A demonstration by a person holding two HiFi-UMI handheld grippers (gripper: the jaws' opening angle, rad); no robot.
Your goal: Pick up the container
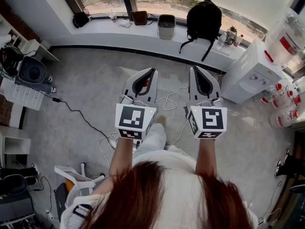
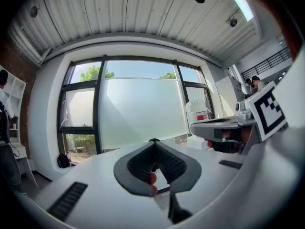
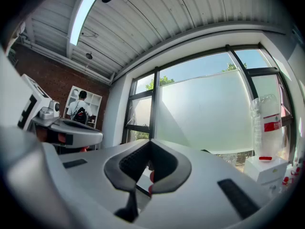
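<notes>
My left gripper (image 1: 152, 72) and right gripper (image 1: 195, 70) were closed and held nothing, so I needed to open one first.

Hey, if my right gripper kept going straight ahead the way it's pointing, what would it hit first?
The right gripper points level over open floor toward the frosted window pane. That pane, near the black backpack on the sill, is probably first; depth is unclear.
</notes>
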